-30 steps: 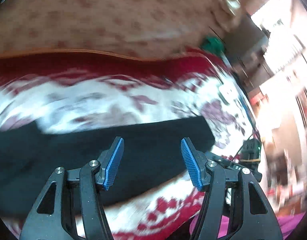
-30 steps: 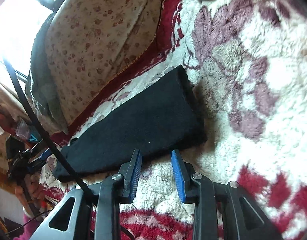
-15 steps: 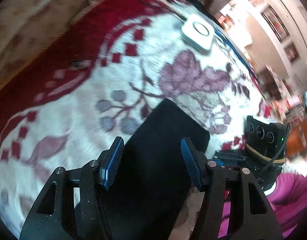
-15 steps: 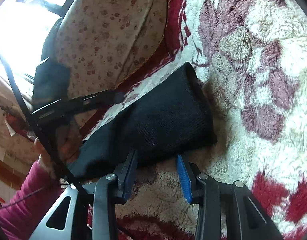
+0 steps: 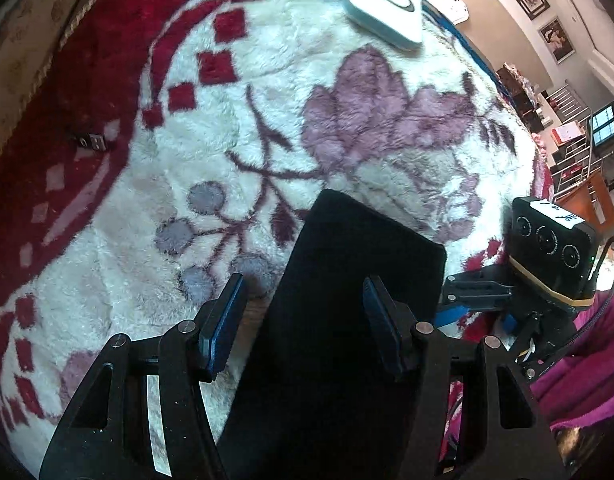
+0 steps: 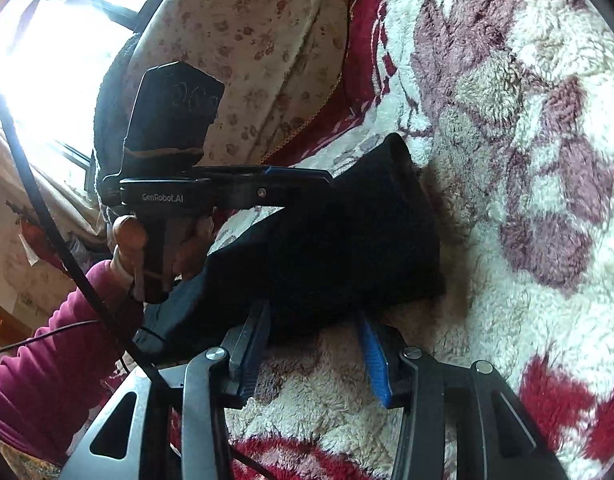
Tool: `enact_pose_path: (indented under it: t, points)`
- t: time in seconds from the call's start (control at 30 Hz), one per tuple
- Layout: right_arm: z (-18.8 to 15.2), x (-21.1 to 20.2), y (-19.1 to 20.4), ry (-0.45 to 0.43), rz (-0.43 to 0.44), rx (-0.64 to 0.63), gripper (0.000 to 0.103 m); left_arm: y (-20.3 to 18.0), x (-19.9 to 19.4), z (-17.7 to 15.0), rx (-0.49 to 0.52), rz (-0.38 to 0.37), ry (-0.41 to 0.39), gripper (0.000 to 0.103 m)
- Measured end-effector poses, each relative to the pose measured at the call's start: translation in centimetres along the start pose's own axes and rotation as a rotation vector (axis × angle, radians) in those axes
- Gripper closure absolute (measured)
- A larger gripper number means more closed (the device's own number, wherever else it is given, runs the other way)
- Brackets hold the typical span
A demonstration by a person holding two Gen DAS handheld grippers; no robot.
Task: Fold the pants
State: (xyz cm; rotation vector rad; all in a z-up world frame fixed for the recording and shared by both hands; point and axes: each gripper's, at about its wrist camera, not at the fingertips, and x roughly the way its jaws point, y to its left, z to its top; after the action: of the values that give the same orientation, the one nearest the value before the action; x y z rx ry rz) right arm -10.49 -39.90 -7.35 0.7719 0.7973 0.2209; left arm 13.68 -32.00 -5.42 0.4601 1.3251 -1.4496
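Note:
The black folded pants (image 5: 347, 320) lie as a long strip on a fluffy white and red blanket (image 5: 267, 80). My left gripper (image 5: 303, 320) hovers over the strip. Its jaws are opening, with cloth below the gap and neither pad pressing on it. In the right wrist view the left gripper (image 6: 303, 174) reaches in from the left above the pants (image 6: 347, 248). My right gripper (image 6: 313, 350) sits low at the pants' near edge. Its jaws are opening too, with the cloth's edge at the tips and blanket showing between them. In the left wrist view the right gripper (image 5: 451, 312) is at the pants' right side.
A white flat device (image 5: 385, 8) lies on the blanket's far side, with a cable nearby. A small metal plug (image 5: 92, 141) rests on the red border. A flowered cushion (image 6: 247, 40) stands behind. A hand (image 6: 127, 236) in a magenta sleeve holds the left gripper.
The left gripper has swung across and rolled, and now looks along the pants. It has come into the right wrist view. The right jaws have spread wider at the pants' edge.

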Motion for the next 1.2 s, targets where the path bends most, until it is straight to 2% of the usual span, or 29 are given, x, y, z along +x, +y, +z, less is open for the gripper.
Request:
enact_pose_path:
  t: [0.03,0.1,0.17,0.27,0.33,0.37,0.4,0.47,0.53,0.57,0.6,0.63,0.67,0.7,0.9,1.03,1.2]
  points:
    - [0.0,0.0,-0.1,0.000,0.002,0.000,0.060,0.3,0.2,0.2,-0.007,-0.013,0.004,0.037]
    - [0.0,0.1,-0.1,-0.001,0.005,0.000,0.059,0.0,0.9,0.5,0.002,-0.057,0.004,0.021]
    - [0.1,0.1,-0.1,-0.004,0.007,-0.002,0.059,-0.9,1.7,0.7,0.037,-0.066,0.016,0.012]
    - [0.1,0.4,-0.1,-0.013,0.006,-0.007,0.059,-1.8,2.4,0.9,0.096,-0.043,0.030,0.010]
    - [0.0,0.6,0.0,-0.030,0.004,-0.013,0.059,-2.1,2.6,1.3,0.112,-0.056,0.030,0.010]
    - [0.0,0.7,0.1,-0.036,0.006,-0.017,0.059,-2.2,2.6,1.5,0.109,-0.062,0.026,0.012]
    - [0.0,0.8,0.1,-0.040,0.008,-0.018,0.059,-2.7,3.0,1.8,0.115,-0.064,0.019,0.021]
    - [0.0,1.2,-0.1,-0.044,0.014,-0.002,0.071,-3.4,3.6,1.9,0.148,-0.051,0.022,0.038]
    - [0.1,1.3,-0.4,-0.047,0.034,0.016,0.082,-4.4,4.0,2.3,0.175,-0.040,0.016,0.040]
    - [0.1,1.4,-0.4,-0.048,0.045,0.017,0.086,-4.5,4.1,2.5,0.160,-0.048,0.010,0.047]
    - [0.1,1.5,-0.3,-0.049,0.056,0.011,0.088,-4.0,3.8,2.7,0.127,-0.068,-0.005,0.060]
    - [0.1,1.5,-0.2,-0.051,0.061,0.007,0.091,-3.8,3.7,2.6,0.113,-0.075,-0.014,0.067]
    - [0.2,1.5,0.0,-0.056,0.066,0.003,0.092,-3.3,3.4,2.3,0.102,-0.080,-0.025,0.079]
    - [0.2,1.4,0.2,-0.063,0.073,0.002,0.092,-3.4,3.2,2.2,0.102,-0.097,-0.029,0.082]
    - [1.5,0.7,2.8,-0.104,0.097,-0.097,0.093,-5.9,1.2,1.1,0.141,-0.071,-0.080,0.083]
    - [2.5,0.4,5.6,-0.128,0.134,-0.161,0.093,-6.1,-3.1,0.4,0.112,-0.047,-0.171,0.083]
    - [3.6,0.7,10.2,-0.123,0.177,-0.286,0.093,-6.0,-9.2,-2.7,0.061,0.018,-0.287,0.083]
